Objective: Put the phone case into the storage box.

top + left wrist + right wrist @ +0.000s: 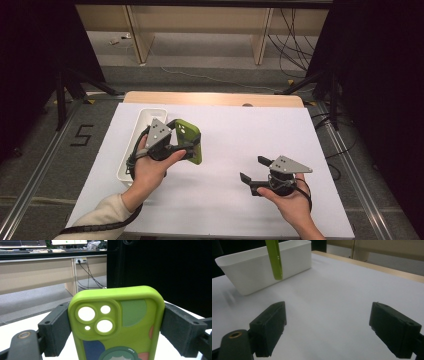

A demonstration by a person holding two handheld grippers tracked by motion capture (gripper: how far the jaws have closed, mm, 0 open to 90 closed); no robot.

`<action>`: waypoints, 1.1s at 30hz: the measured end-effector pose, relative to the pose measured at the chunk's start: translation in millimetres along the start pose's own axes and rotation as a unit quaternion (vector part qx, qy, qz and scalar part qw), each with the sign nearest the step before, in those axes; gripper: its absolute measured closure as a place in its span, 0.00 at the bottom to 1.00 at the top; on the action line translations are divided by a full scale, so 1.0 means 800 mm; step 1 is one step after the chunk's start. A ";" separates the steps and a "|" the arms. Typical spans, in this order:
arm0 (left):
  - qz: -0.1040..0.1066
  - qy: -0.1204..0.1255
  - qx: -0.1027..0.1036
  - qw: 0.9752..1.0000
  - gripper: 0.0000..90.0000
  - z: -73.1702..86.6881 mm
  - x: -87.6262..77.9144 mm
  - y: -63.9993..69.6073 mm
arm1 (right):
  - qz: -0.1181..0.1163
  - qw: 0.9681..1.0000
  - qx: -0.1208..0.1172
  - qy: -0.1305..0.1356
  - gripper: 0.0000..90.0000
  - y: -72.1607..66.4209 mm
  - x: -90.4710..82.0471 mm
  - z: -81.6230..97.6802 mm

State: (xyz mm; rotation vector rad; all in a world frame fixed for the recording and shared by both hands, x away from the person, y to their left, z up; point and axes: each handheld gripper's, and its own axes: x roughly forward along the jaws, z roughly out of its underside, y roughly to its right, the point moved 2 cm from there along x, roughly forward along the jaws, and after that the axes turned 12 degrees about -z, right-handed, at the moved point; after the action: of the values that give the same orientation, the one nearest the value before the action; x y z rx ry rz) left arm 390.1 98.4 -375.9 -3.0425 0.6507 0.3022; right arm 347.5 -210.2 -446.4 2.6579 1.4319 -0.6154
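Step in hand: the left claw (186, 141) carries the green phone case (192, 140) above the table (240, 135), just right of the white bin (145, 117).
Next move: probably to lower the case into the bin, then release.
Left claw: closed on the case sides.
Right claw (251, 170): wide, empty, near right.

Left gripper (186, 140), centre-left of the high view, jaws clamped. Right gripper (252, 170), lower right, jaws spread wide, nothing between.
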 end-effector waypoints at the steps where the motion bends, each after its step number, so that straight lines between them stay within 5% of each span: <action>1: -0.001 0.000 0.000 1.000 0.17 0.000 0.000 -0.001 | 0.000 1.000 0.000 0.000 0.17 0.000 0.000 0.000; 33: -0.028 0.007 -0.006 1.000 0.17 -0.010 -0.009 -0.025 | 0.005 1.000 0.005 0.002 0.17 -0.001 -0.009 0.005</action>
State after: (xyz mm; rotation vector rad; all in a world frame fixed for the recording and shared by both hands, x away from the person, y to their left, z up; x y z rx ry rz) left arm 393.4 118.7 -367.5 -3.0711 0.5645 0.2861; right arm 342.1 -216.7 -447.5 2.6740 1.4196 -0.6172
